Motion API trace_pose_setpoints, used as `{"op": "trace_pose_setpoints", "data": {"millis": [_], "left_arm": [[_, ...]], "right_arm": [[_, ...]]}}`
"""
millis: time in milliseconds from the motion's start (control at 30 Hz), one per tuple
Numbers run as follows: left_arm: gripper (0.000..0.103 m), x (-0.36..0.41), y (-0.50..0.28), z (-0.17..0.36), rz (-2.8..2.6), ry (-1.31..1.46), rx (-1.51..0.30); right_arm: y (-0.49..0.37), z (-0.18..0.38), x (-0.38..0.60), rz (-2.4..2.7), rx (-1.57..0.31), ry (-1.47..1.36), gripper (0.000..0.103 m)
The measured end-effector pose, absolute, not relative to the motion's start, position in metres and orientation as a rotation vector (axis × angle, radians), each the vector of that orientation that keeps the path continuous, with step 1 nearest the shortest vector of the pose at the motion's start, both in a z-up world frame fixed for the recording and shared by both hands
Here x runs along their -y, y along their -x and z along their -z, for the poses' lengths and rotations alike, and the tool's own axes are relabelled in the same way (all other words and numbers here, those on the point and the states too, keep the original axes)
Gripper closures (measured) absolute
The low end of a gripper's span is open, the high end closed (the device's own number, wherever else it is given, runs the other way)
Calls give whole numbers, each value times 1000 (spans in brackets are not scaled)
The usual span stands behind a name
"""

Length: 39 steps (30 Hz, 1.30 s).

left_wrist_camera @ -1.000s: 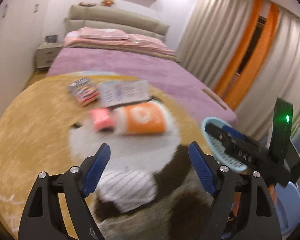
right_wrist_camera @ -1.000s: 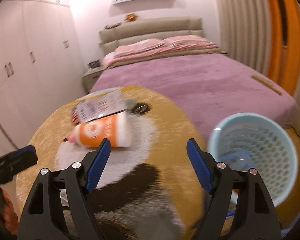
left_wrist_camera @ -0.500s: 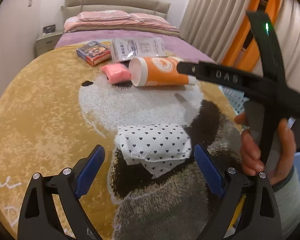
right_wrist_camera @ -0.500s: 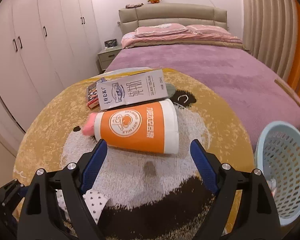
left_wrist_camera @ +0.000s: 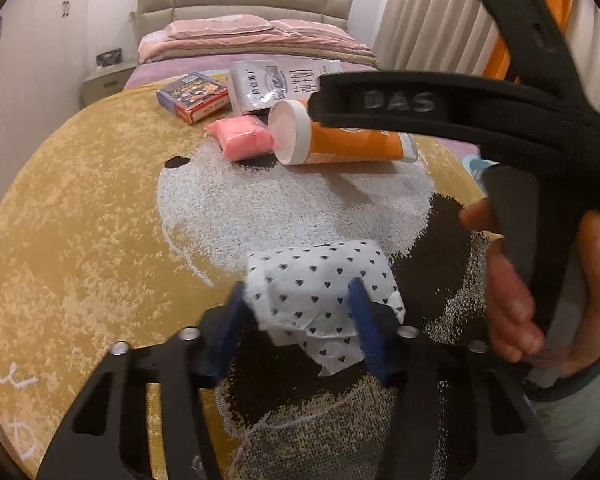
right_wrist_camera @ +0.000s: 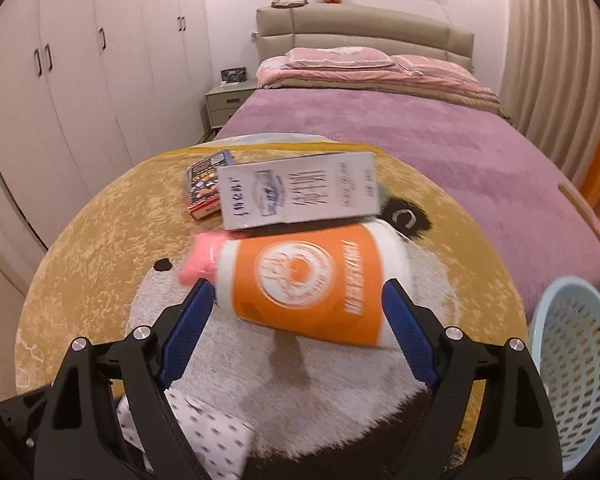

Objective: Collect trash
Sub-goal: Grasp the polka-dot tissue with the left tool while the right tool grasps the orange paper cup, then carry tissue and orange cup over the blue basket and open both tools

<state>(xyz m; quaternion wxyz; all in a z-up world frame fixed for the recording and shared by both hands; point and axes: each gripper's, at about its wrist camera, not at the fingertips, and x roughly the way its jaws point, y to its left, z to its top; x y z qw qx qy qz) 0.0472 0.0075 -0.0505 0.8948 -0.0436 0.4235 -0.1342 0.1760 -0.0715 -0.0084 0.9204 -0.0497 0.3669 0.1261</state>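
The left gripper (left_wrist_camera: pixel 300 320) has just been closing, and its blue pads now pinch the heart-print tissue wad (left_wrist_camera: pixel 320 280), which lies low in the frame's centre on the bear-face rug (left_wrist_camera: pixel 80 220). To do this step well, the pinch should gather the bulk of the soft paper rather than one loose flap, so it lifts whole toward the pale blue basket (right_wrist_camera: pixel 580 360) at the lower right edge of the right view. The right gripper (right_wrist_camera: pixel 296 328) stands wide open and empty, its pads flanking the toppled orange-and-white cup (right_wrist_camera: pixel 312 280) without touching; it should straddle the cup's middle before squeezing. Beyond lie a pink packet (left_wrist_camera: pixel 242 136), a white carton (right_wrist_camera: pixel 296 192) and a small printed box (left_wrist_camera: pixel 194 96). The tissue's underside is hidden, the right gripper's body covers much of the cup in the left view, and the basket's contents cannot be made out.
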Motion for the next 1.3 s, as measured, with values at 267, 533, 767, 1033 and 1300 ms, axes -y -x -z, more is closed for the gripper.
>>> {"op": "trace_pose_setpoints", "data": {"millis": [267,533,767,1033,1300], "left_arm": [[88,-25,-46,50,306,166,-881],[92,-28,-42,40,332,188,-856],[94,-30,-36,30,359,202,-832],[95,-38,-36,23,359,228,-812],[96,-44,-35,14,356,237,-790]], "right_arm": [[-186,20,48,-187,-764,216,23],[-155,15,61,-211,-746,251,66],[-134,13,110,-148,-755,165,69],[-120,1,169,-44,-734,51,56],[-147,6,163,-95,-753,-47,20]]}}
